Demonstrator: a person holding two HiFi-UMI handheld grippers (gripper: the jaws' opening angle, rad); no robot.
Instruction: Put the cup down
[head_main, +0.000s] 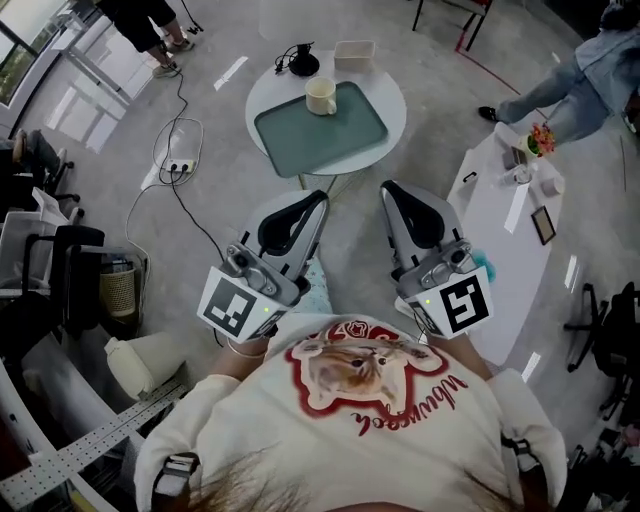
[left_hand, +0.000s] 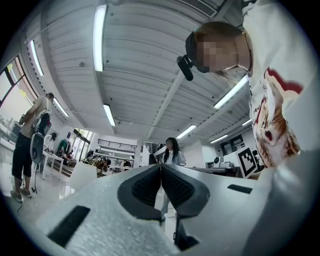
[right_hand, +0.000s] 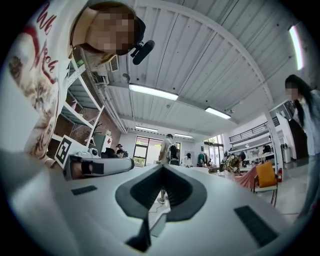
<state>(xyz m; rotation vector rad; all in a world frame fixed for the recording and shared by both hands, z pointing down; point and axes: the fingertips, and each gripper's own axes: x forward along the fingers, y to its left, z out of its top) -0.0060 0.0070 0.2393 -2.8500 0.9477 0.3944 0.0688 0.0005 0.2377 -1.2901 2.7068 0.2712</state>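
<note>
**Cup (head_main: 321, 96) parked on the tray (head_main: 330, 140), both tongs empty**

The cup sits upright near the green tray's far edge, on the round worktop (head_main: 395, 115). The left tongs (head_main: 318, 198) and right tongs (head_main: 387, 187) are both pinched closed on nothing. They're held side by side off the worktop's near edge, well apart from the cup.

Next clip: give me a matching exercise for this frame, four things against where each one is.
Things:
1. cup
2. white box
3. power strip
4. left gripper

Places:
A. on the floor, left of the round table
B. on the green tray
C. held in front of the person, jaws together, nothing between them
D. on the round table, beyond the tray

Pairs: 1-B, 2-D, 3-A, 4-C
</note>
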